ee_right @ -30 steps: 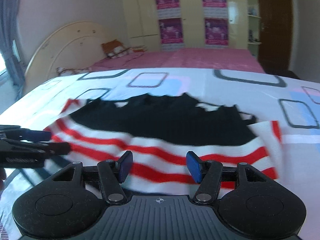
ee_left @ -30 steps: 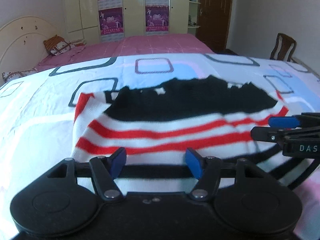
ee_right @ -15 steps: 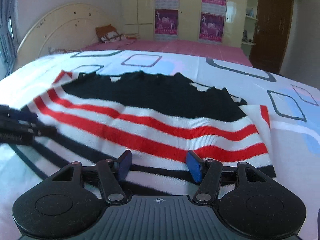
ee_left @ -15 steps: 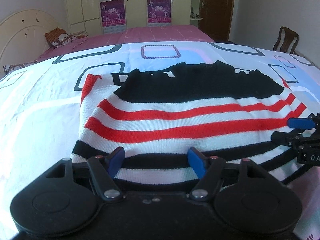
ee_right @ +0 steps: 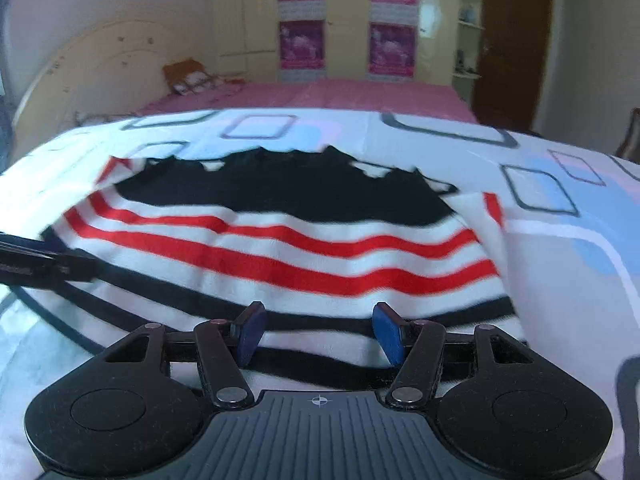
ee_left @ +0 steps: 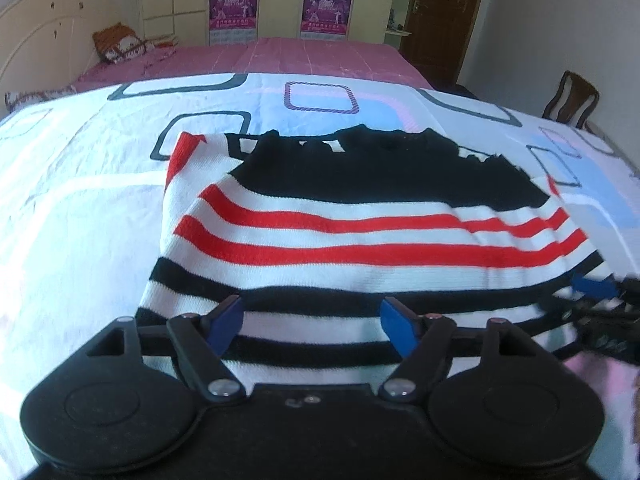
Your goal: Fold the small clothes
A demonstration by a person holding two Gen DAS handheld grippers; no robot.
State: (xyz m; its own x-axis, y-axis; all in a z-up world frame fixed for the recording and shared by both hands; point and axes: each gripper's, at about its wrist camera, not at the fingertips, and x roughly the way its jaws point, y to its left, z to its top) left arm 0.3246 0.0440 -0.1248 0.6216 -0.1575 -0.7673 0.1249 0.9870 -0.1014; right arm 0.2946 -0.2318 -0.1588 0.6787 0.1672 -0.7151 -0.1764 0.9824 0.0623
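Your striped sweater (ee_left: 360, 240) lies spread on the patterned bedsheet (ee_left: 80, 200), its black upper part toward the far side, the two red stripes across the middle, and the black-and-white striped hem nearest to you. Your left gripper (ee_left: 312, 326) hangs over the near-left part of that hem with its blue pads (ee_left: 226, 322) set wide; the jaws are opening, and the knit lies under and between them, not pinched. Your right gripper (ee_right: 316, 334) sits over the near-right part of the hem, its blue pads (ee_right: 386, 332) parted and clamped on nothing — the cloth shows in the gap between them, and neither pad presses on it. In the left wrist view the right gripper's tip (ee_left: 596, 300) shows at the right edge, at the sweater's lower right corner; that patch is blurred, so whether it touches the fabric is hard to say. In the right wrist view the left gripper's dark finger (ee_right: 44, 264) reaches in from the left edge over the sweater's left side. On the right side of the garment a white fold with a red band (ee_right: 494, 208) lies just beside the black part. Beyond the sheet are a pink bedspread (ee_left: 280, 56), a cream headboard (ee_left: 40, 40), a wardrobe with purple posters (ee_left: 234, 4), a brown door (ee_left: 444, 12) and a wooden chair (ee_left: 572, 98).
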